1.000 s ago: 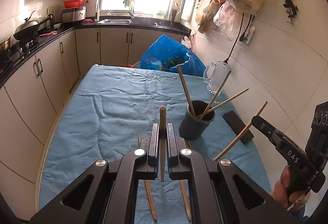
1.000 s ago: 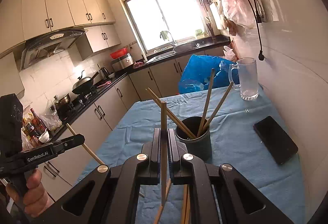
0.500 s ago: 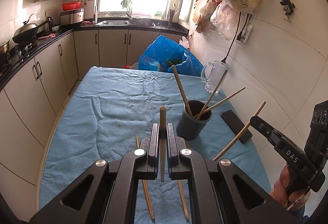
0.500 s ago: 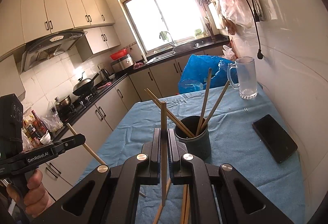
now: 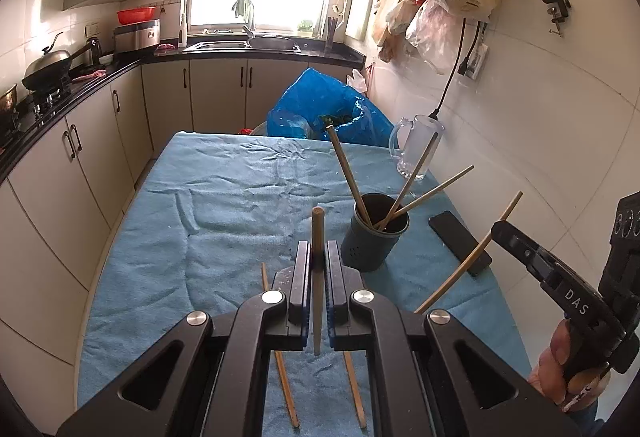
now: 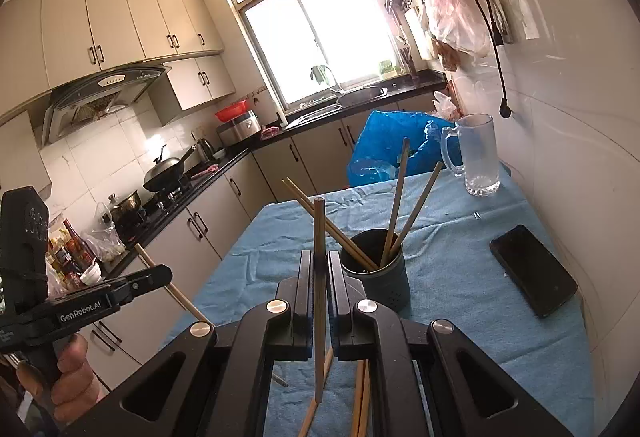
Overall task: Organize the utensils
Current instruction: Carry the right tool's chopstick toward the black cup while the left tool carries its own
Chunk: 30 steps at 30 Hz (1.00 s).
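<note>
A dark utensil holder (image 5: pixel 376 241) (image 6: pixel 378 273) stands on the blue cloth with three wooden chopsticks leaning in it. My left gripper (image 5: pixel 318 249) is shut on one upright chopstick (image 5: pixel 318 221), just left of and short of the holder. My right gripper (image 6: pixel 319 257) is shut on another chopstick (image 6: pixel 319 221), close in front of the holder. Each gripper also shows in the other's view, the right gripper (image 5: pixel 498 227) and the left gripper (image 6: pixel 165 271), both off the table's near side. Loose chopsticks (image 5: pixel 280 357) (image 6: pixel 362 393) lie on the cloth beneath the grippers.
A black phone (image 5: pixel 460 243) (image 6: pixel 534 271) lies right of the holder near the wall. A glass mug (image 5: pixel 416 145) (image 6: pixel 478 153) stands at the far right corner, with a blue plastic bag (image 5: pixel 328 109) behind the table. Kitchen cabinets (image 5: pixel 80 157) run along the left.
The left wrist view has shifted very slightly. Both grippers still hold their chopsticks the same way, and the right one has stayed put.
</note>
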### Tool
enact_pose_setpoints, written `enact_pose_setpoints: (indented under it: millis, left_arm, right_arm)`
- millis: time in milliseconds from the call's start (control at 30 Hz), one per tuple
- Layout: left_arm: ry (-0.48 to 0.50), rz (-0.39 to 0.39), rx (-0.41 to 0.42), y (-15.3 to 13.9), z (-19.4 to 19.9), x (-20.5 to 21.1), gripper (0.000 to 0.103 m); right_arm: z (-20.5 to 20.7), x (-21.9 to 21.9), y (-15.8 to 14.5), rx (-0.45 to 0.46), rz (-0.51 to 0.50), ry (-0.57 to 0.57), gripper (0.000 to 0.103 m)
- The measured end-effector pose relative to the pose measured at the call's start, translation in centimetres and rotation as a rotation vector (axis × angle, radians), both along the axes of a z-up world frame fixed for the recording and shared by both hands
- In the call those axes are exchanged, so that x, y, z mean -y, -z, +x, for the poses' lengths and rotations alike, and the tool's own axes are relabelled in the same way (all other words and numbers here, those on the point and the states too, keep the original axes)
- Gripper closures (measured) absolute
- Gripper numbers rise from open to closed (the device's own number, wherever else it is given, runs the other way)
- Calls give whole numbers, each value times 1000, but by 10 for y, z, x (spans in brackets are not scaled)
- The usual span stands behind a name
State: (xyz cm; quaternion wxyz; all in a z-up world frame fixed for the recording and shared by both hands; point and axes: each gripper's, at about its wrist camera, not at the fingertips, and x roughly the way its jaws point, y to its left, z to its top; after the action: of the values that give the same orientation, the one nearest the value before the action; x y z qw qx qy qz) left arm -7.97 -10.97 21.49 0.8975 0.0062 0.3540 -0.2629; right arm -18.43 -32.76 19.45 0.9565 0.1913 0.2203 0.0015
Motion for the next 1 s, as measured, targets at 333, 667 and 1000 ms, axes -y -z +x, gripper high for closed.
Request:
enact_pose_setpoints:
  millis: [333, 667, 1000]
  left_arm:
    - [7, 4, 3, 0, -2, 3, 97]
    - [7, 7, 3, 0, -2, 5, 97]
    - [14, 14, 2, 2, -3, 7, 97]
  right_arm:
    - [-3, 0, -5, 9, 3, 3, 97]
    - [-5, 3, -9, 18, 5, 4, 97]
    - [-8, 4, -10, 24, 3, 4, 97]
